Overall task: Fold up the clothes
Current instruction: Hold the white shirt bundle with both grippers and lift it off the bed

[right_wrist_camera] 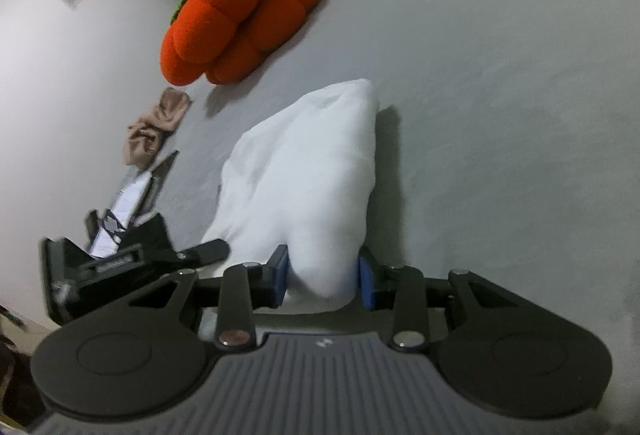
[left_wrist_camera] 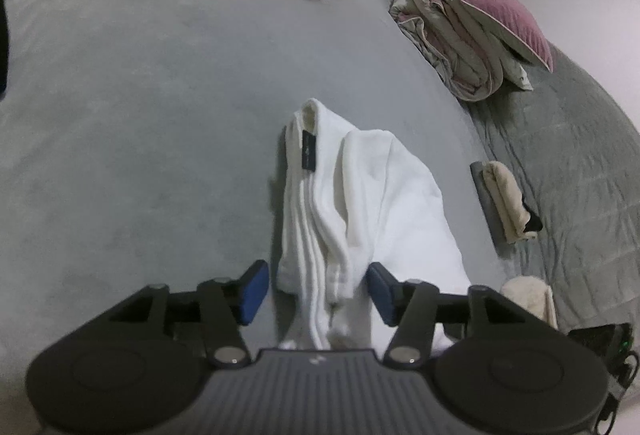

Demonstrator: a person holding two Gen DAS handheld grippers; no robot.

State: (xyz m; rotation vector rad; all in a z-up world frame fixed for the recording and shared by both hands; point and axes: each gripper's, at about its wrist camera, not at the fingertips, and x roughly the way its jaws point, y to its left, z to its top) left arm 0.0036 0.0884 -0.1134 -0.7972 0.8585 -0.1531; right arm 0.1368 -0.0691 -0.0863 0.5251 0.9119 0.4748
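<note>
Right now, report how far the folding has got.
Done: the white garment is already gathered into a narrow, layered bundle on the grey bed.
In hand: the left gripper brackets its near end with fingers apart; the right gripper has cloth between its pads.
Left: flattening it into a final fold. The brown cloth lies crumpled.

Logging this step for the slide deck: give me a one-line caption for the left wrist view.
Left gripper open around the bunched end of a white garment lying on the grey bed.
</note>
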